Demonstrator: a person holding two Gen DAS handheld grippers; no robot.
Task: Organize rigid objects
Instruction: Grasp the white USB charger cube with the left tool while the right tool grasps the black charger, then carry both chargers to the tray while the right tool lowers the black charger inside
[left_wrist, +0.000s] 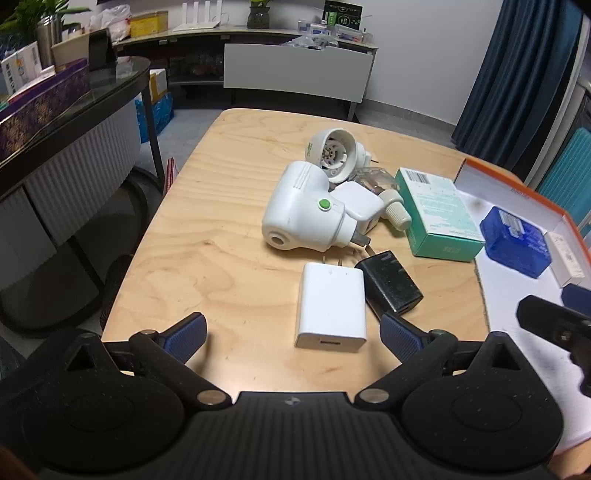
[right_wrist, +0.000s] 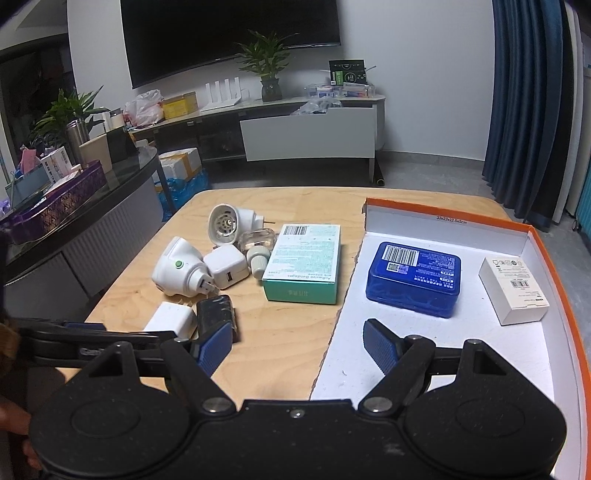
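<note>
A white USB charger (left_wrist: 331, 304) and a black charger (left_wrist: 389, 282) lie on the wooden table (left_wrist: 221, 229), just ahead of my open, empty left gripper (left_wrist: 291, 334). Behind them lie a white plug-in device with a green button (left_wrist: 303, 212), a round white plug-in device (left_wrist: 336, 151), a white adapter (left_wrist: 360, 201) and a teal box (left_wrist: 437, 214). My right gripper (right_wrist: 295, 345) is open and empty over the near edge of an orange-rimmed white box lid (right_wrist: 554, 258). In the lid lie a blue case (right_wrist: 415, 278) and a small white box (right_wrist: 513, 290).
A dark glass-topped side table (left_wrist: 74, 107) with clutter stands to the left. A TV cabinet (right_wrist: 310, 136) runs along the far wall. Blue curtains (right_wrist: 524, 110) hang at the right. The left gripper's body (right_wrist: 92, 338) shows low at the left in the right wrist view.
</note>
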